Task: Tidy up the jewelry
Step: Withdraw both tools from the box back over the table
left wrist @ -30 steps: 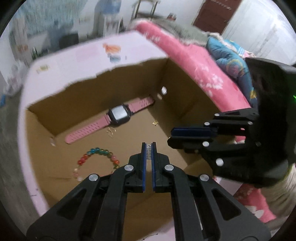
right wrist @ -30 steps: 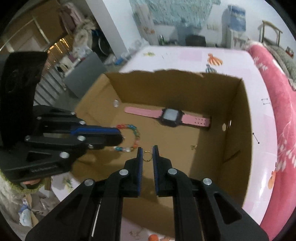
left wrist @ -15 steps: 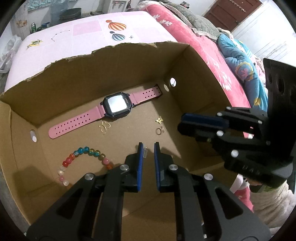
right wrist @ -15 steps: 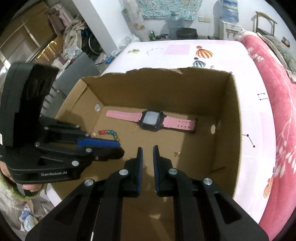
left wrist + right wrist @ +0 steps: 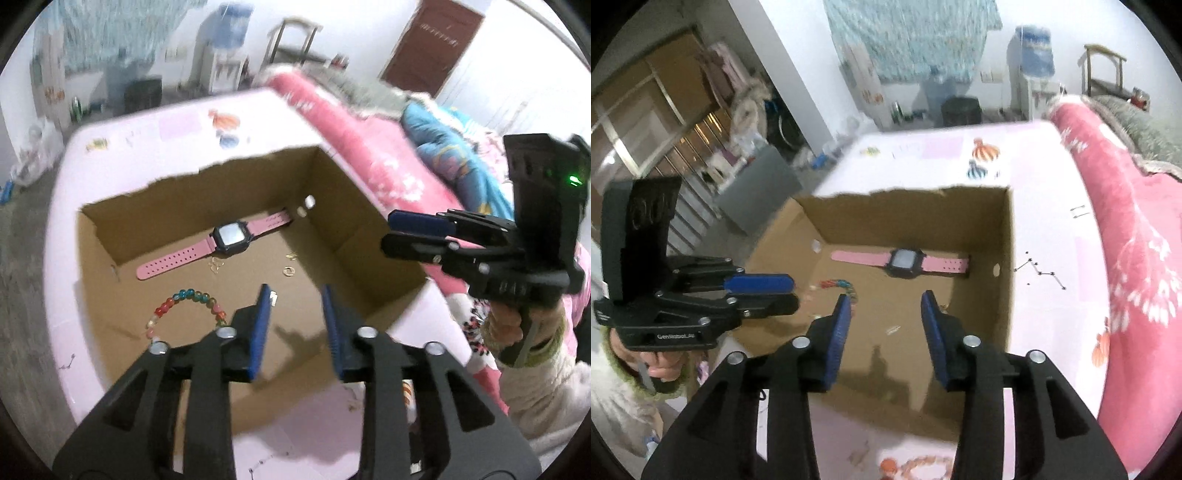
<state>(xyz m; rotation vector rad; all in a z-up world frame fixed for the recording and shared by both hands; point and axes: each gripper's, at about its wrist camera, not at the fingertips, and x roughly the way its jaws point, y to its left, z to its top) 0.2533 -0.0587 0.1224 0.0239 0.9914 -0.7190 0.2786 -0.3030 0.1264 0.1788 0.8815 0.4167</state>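
An open cardboard box [image 5: 351, 177] [image 5: 1006, 258] stands on a pale pink table. On its floor lie a pink watch [image 5: 229, 240] [image 5: 905, 260], a coloured bead bracelet [image 5: 188, 304] [image 5: 838, 284], a gold ring [image 5: 289, 272] and small gold charms [image 5: 214, 263]. My left gripper [image 5: 295, 295] [image 5: 764, 291] hovers over the box's near side, its jaws opening. A small silver piece [image 5: 273, 295] shows beside its left pad; I cannot tell whether it clings there. My right gripper [image 5: 886, 306] [image 5: 417, 229] hangs above the box, jaws opening with nothing between them.
A pink bedspread [image 5: 1126, 258] runs along the right of the table [image 5: 1052, 177], with a blue cushion [image 5: 450, 155] on it. More beaded jewelry [image 5: 916, 465] lies on the table in front of the box. A person's hand [image 5: 513, 321] holds each gripper. Room clutter stands beyond the table.
Both grippers have lifted and drawn back from the box, and their jaws have spread apart. The gold ring left the right gripper and lies on the box floor.
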